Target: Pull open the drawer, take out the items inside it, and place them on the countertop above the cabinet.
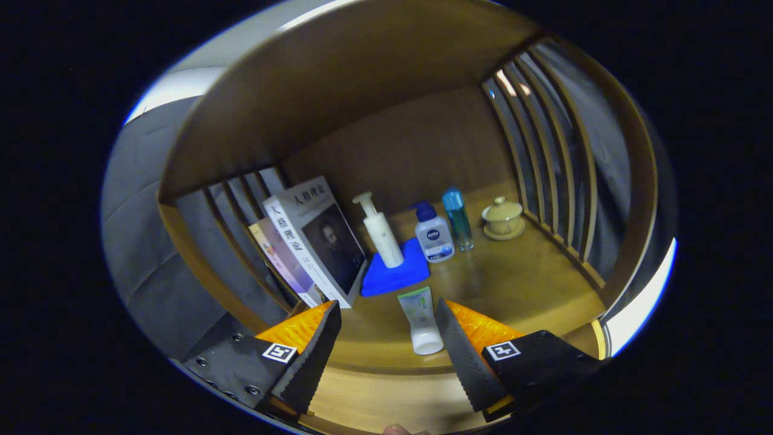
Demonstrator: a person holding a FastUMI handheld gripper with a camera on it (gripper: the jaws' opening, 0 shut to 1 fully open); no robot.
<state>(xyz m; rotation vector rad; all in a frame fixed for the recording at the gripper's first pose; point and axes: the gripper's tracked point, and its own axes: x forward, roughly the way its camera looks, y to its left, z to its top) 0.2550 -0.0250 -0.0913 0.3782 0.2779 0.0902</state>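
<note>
A small white tube (421,323) with a green-printed end stands on its cap on the wooden countertop (519,284). It is between my fingers, close against the right one, with a wide gap to the left one. My gripper (388,305) is open and low over the countertop's front edge. Beyond the tube, a white pump bottle (380,232) stands on a blue cloth (395,272). To its right stand a white bottle with a blue cap (433,235) and a slim blue bottle (458,219).
Two books (314,241) lean against the slatted left side. A lidded beige cup on a saucer (503,219) sits by the slatted right side (549,157). A wooden back panel and a wooden top enclose the countertop. Bare wood lies right of the tube.
</note>
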